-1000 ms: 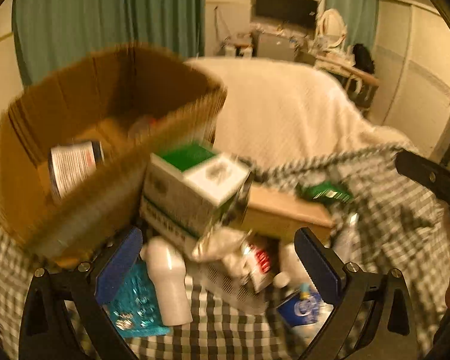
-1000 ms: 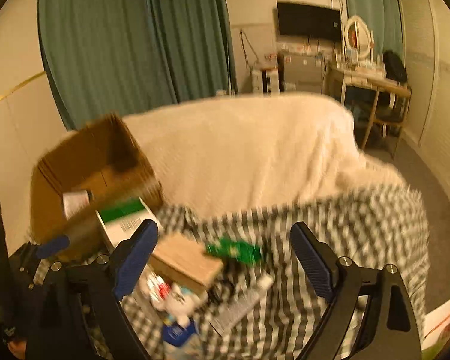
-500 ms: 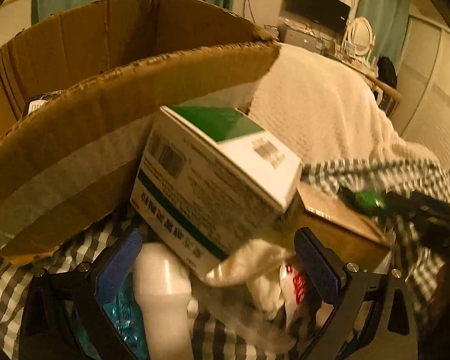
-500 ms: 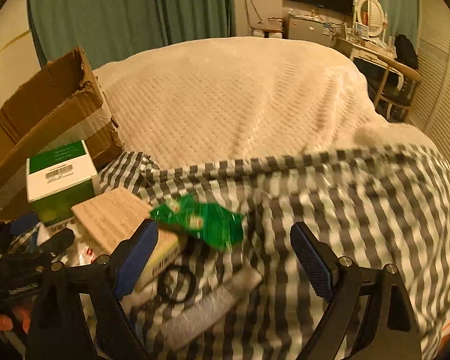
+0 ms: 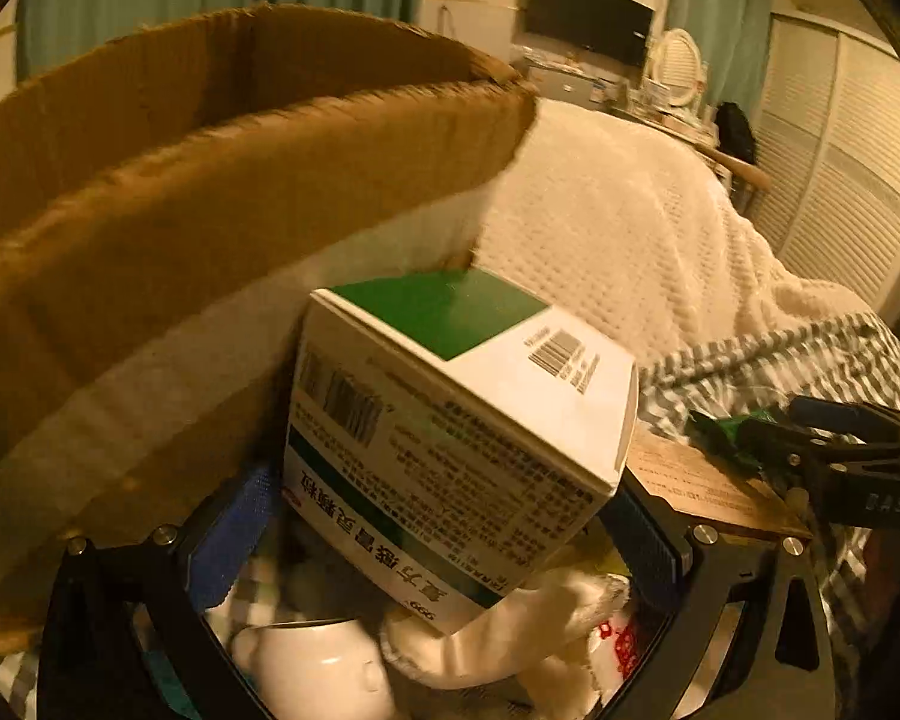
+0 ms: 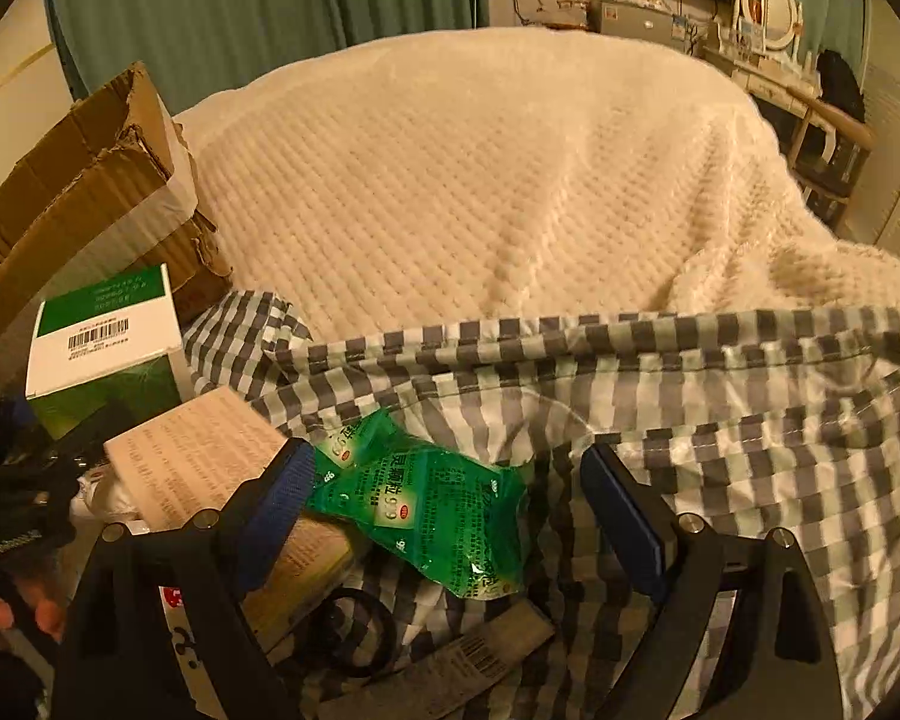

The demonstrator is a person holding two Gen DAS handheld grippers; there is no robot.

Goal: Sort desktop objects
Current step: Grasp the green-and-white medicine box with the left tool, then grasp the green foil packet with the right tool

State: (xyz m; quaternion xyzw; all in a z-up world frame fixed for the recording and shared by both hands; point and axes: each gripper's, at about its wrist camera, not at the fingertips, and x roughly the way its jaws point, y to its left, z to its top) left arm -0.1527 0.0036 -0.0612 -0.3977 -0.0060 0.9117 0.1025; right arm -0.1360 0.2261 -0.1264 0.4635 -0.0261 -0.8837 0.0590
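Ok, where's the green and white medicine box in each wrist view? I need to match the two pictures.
Left wrist: the green and white medicine box fills the centre, between the left gripper's open jaws.
Right wrist: the same box sits at the left edge, far from the right gripper.
Shared landmark: the cardboard box, right behind it in both.

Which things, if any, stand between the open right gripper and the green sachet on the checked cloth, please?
Nothing visible does. The green sachet lies bare on the checked cloth, between the open fingers of the right gripper. The tan box sits beside it, behind the left finger.
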